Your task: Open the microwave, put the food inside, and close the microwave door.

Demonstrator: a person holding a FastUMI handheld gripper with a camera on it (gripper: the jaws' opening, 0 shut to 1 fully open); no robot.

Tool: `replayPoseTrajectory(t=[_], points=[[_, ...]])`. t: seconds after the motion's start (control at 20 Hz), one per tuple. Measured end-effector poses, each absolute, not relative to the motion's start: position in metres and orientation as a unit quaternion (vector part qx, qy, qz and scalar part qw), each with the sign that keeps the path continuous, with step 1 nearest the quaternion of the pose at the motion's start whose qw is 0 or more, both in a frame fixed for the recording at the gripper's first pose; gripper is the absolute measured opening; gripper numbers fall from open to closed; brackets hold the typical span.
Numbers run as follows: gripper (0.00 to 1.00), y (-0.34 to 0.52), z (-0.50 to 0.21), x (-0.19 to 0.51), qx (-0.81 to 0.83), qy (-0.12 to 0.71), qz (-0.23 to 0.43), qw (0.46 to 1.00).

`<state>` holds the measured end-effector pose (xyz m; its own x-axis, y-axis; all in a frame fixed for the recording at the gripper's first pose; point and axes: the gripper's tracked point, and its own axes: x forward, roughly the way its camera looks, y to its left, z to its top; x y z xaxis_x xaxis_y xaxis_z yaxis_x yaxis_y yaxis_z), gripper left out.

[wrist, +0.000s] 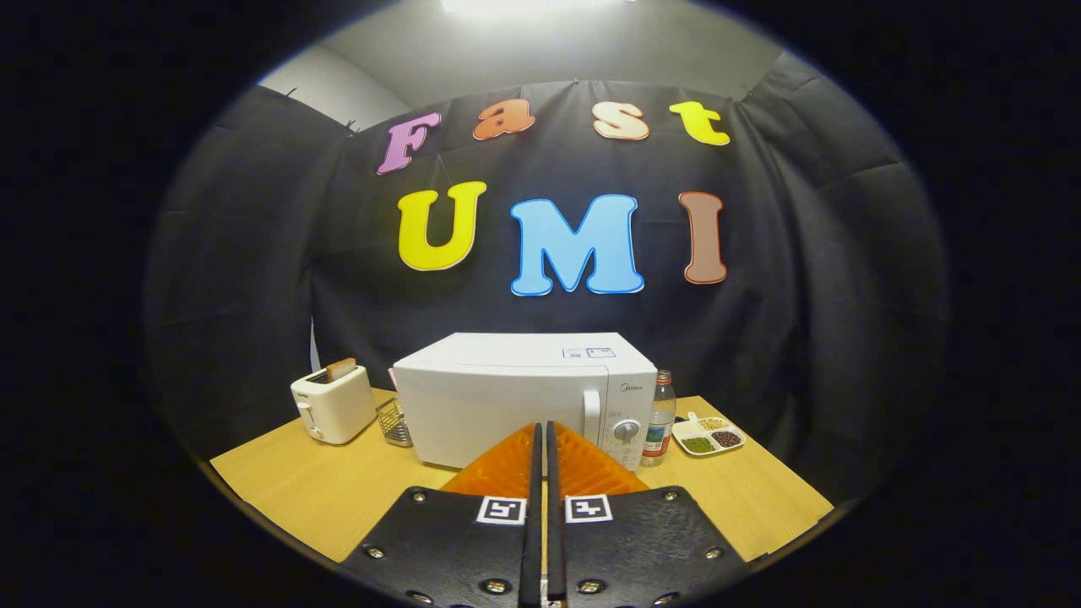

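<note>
black cloth wall [253, 253], wooden table [296, 481], bright ceiling light [507, 7]

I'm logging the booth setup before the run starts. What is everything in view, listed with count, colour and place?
microwave: one, white, door closed, mid-table just beyond the fingertips
toaster: one, cream, left of the microwave, a slice in its slot
wire basket: one, metal, between toaster and microwave
bottle: one, clear, right of the microwave
divided dish: one, white, with green, dark and pale contents, right of the bottle
table: one, light wood
gripper: one, fingers together, holding nothing
</note>
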<state>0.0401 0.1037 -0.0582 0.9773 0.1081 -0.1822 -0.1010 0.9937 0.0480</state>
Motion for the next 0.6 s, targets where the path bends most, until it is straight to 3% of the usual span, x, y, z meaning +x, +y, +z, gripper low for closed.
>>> replayPoseTrajectory(t=[0.05, 0.1, 0.15, 0.35, 0.4, 0.6], points=[[0.07, 0.103, -0.057, 0.029, 0.022, 0.090, 0.055, 0.994], [0.19, 0.105, -0.053, 0.017, 0.026, 0.087, 0.059, 0.994], [0.19, 0.107, -0.049, 0.007, 0.028, 0.085, 0.064, 0.994], [0.95, 0.111, -0.043, -0.024, 0.019, 0.074, 0.078, 0.994], [0.99, 0.111, -0.042, -0.028, 0.018, 0.071, 0.079, 0.994], [0.99, 0.114, -0.033, -0.037, 0.018, 0.061, 0.082, 0.995]])
